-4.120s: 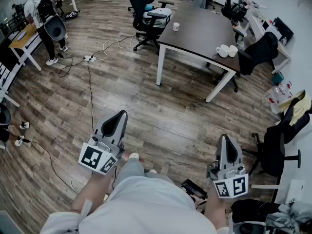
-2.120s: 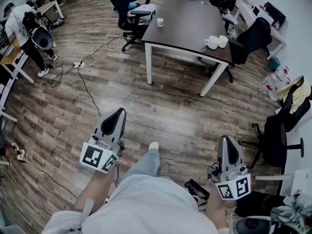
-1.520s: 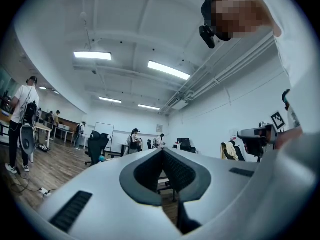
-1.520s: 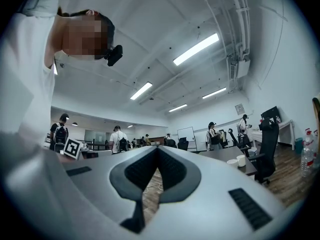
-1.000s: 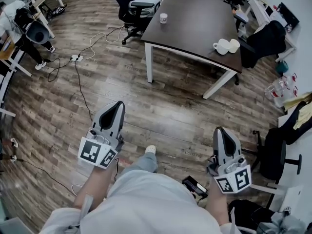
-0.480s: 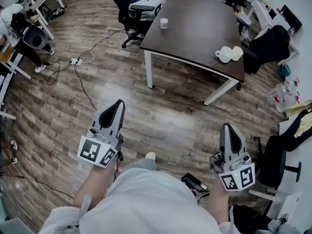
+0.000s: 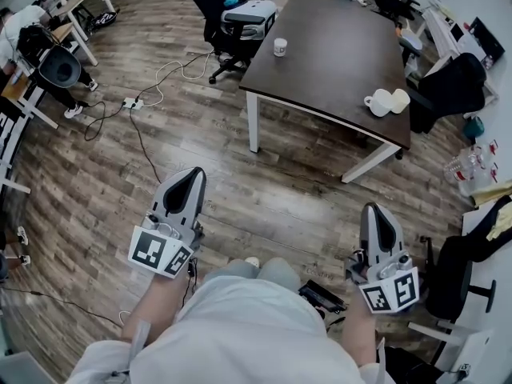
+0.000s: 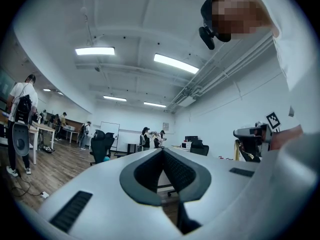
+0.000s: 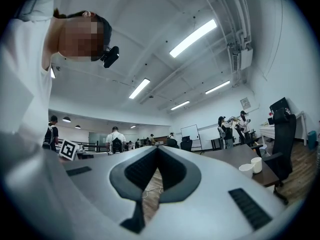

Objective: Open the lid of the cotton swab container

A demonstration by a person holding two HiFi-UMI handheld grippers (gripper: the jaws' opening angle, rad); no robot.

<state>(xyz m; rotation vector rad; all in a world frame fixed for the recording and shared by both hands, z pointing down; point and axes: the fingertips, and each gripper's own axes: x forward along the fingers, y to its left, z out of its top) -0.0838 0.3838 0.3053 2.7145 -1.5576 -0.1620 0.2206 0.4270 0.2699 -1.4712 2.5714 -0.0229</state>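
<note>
A small white round container (image 7: 280,46) stands near the far left edge of the dark table (image 7: 328,54); whether it holds cotton swabs I cannot tell. Two white cup-like things (image 7: 386,101) sit near the table's right edge and also show in the right gripper view as white cups (image 9: 252,166). My left gripper (image 7: 192,178) is held over the wooden floor, well short of the table, jaws shut and empty. The right gripper (image 7: 374,212) hangs likewise at lower right, shut with nothing in it. In their own views the left gripper (image 8: 162,150) and right gripper (image 9: 157,147) point level into the room.
Black office chairs (image 7: 236,10) stand at the table's far left corner and another chair (image 7: 448,86) at its right. Cables and a power strip (image 7: 132,102) lie on the floor at left. People stand by desks at far left (image 7: 32,30). A black object (image 7: 322,298) lies by my feet.
The table has shifted slightly right and nearer in the head view as the person walks toward it. Both grippers keep their places in the view, jaws still shut.
</note>
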